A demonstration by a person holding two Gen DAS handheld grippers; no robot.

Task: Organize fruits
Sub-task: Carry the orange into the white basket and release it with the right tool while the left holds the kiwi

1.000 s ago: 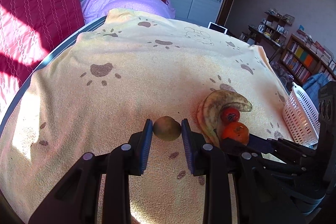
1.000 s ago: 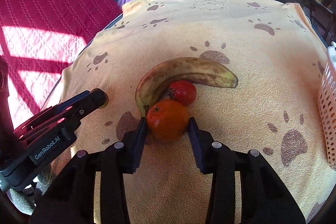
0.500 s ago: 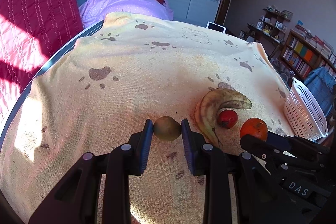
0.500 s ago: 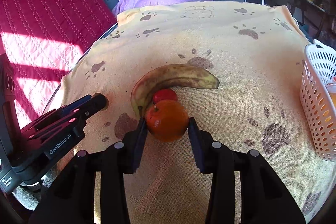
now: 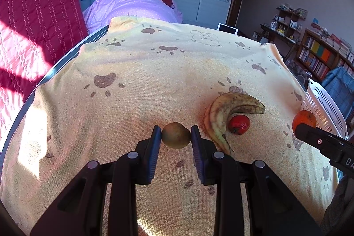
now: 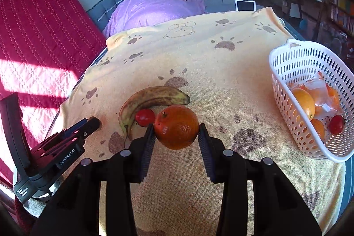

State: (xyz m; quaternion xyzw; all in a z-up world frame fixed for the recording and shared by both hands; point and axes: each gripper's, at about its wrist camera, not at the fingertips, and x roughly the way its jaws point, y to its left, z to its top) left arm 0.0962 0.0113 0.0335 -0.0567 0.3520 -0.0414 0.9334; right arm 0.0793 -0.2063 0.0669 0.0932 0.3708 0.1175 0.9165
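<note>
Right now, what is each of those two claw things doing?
Left gripper: closed on a brownish-green fruit.
Right gripper: closed on an orange.

A yellow paw-print towel covers the tabletop. On it lie a banana with a small red fruit touching its inner curve. A white basket stands well right of the banana.

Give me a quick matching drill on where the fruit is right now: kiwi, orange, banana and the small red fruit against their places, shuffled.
Things:
1. kiwi
2. orange
3. banana
4. red fruit

Places:
A. lying on the towel, curved around another fruit
B. clamped in the right gripper
C. tucked in the banana's curve
D. clamped in the left gripper

Pairs: 1-D, 2-B, 3-A, 4-C
</note>
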